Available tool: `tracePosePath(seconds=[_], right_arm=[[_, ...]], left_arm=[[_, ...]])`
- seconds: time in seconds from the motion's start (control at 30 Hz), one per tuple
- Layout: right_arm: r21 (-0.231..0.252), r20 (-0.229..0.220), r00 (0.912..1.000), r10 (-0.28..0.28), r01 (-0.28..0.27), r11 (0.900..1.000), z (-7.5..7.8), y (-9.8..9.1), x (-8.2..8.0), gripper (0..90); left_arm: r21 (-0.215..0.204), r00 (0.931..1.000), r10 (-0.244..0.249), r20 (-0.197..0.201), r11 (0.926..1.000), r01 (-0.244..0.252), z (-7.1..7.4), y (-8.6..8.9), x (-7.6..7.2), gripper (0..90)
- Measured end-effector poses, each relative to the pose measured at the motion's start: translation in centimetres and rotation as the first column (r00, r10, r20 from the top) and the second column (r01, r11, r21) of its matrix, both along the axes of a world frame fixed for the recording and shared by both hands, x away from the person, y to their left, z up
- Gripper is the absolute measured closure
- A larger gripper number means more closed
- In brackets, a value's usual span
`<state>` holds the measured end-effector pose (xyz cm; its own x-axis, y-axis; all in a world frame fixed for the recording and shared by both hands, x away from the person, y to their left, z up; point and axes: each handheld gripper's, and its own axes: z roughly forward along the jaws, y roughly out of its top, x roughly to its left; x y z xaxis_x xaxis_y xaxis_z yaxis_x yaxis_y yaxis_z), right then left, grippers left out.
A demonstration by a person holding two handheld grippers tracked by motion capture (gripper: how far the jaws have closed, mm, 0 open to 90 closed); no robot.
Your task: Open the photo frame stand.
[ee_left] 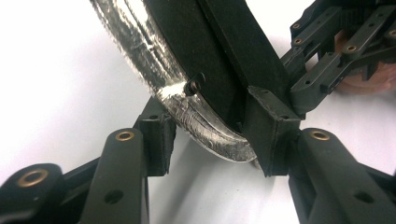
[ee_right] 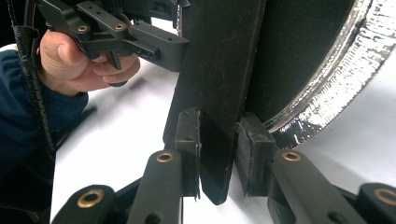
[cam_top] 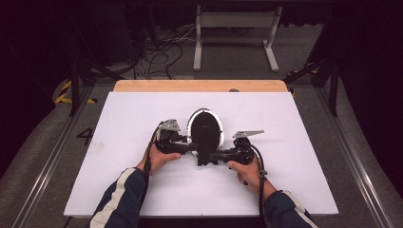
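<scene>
An oval black plate with a silver foil rim stands near the middle of the white board, and a flat black strip runs down its front. My left gripper comes in from the left. In the left gripper view its pads sit either side of the rim's lowest curve and the strip, pressing on them, so my left gripper is shut. My right gripper comes from the right, and my right gripper is shut on the strip's lower end.
The white board lies on a wooden table. Cables and a white metal frame stand on the floor beyond it. The person's sleeved forearms enter from the bottom edge.
</scene>
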<state>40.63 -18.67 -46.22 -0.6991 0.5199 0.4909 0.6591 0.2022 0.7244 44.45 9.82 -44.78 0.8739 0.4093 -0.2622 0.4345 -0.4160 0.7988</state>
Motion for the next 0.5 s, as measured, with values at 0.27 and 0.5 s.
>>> tracePosePath(seconds=[0.27,0.5], right_arm=[[-0.014,0.030,0.9995,0.006,-0.005,0.9999,0.4,-0.1,-0.2,76.9],[-0.029,0.070,0.9973,0.022,-0.020,0.9994,1.1,0.0,-0.5,77.5]], left_arm=[[0.016,0.9937,0.004,0.112,0.9999,-0.006,1.0,-0.5,-0.7,63.4],[0.041,0.9814,0.033,0.189,0.9983,-0.042,1.3,-0.5,-1.0,65.8]])
